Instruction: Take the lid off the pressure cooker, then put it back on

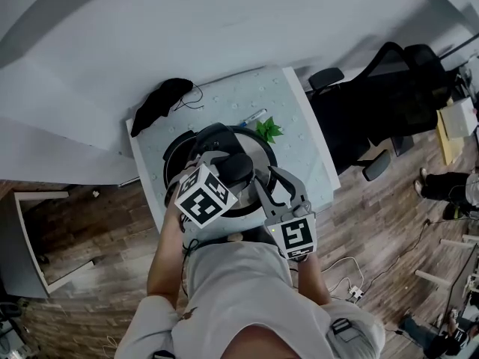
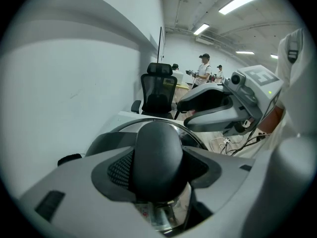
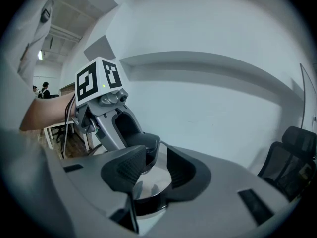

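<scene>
The steel pressure cooker lid (image 1: 258, 155) has a black knob (image 1: 236, 167) on top, and my left gripper (image 1: 233, 169) is shut on that knob. In the left gripper view the knob (image 2: 157, 155) fills the space between both pads, with the lid's steel rim (image 2: 195, 135) behind it. The lid sits offset to the right of the dark pot (image 1: 177, 164). My right gripper (image 1: 267, 176) reaches in from the right, open. In the right gripper view its pads (image 3: 125, 168) stand apart over the lid's shiny top (image 3: 154, 180), gripping nothing.
The pot stands on a small pale table (image 1: 303, 137) against a white wall. A black cloth (image 1: 159, 102), a pen (image 1: 254, 116) and a green leafy item (image 1: 268, 130) lie at the table's far side. A black office chair (image 1: 389, 88) stands right of the table. People (image 2: 203, 71) stand far off.
</scene>
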A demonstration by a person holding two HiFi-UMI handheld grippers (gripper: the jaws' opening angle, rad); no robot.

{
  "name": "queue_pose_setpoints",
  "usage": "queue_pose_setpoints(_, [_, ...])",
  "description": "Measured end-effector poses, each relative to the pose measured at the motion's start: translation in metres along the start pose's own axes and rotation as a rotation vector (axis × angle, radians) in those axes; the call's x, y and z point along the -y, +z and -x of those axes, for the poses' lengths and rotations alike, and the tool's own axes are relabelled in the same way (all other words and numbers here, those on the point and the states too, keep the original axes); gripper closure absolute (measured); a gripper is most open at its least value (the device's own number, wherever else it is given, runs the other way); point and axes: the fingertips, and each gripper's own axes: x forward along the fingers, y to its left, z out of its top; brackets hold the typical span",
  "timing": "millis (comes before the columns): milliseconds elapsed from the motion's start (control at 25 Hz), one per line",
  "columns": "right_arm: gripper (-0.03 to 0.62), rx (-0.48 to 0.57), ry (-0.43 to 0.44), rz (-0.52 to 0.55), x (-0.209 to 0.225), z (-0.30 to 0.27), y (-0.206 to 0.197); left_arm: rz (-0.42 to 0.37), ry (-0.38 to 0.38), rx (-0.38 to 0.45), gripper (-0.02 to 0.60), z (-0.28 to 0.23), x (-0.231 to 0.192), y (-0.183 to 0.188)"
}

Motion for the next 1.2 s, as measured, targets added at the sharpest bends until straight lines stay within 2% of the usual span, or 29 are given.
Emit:
queue_pose_setpoints(920, [0.462,-0.024,0.109,0.026,-0.036,-0.039,0.003,0.076,0.046,-0.081,0.307,0.019,-0.039,-0.060])
queue_pose_setpoints(1200, [0.462,-0.031,0.133,0.029,-0.040,-0.048,0.001,0.109,0.039,-0.066,0.307,0.016,-0.042,-0.070])
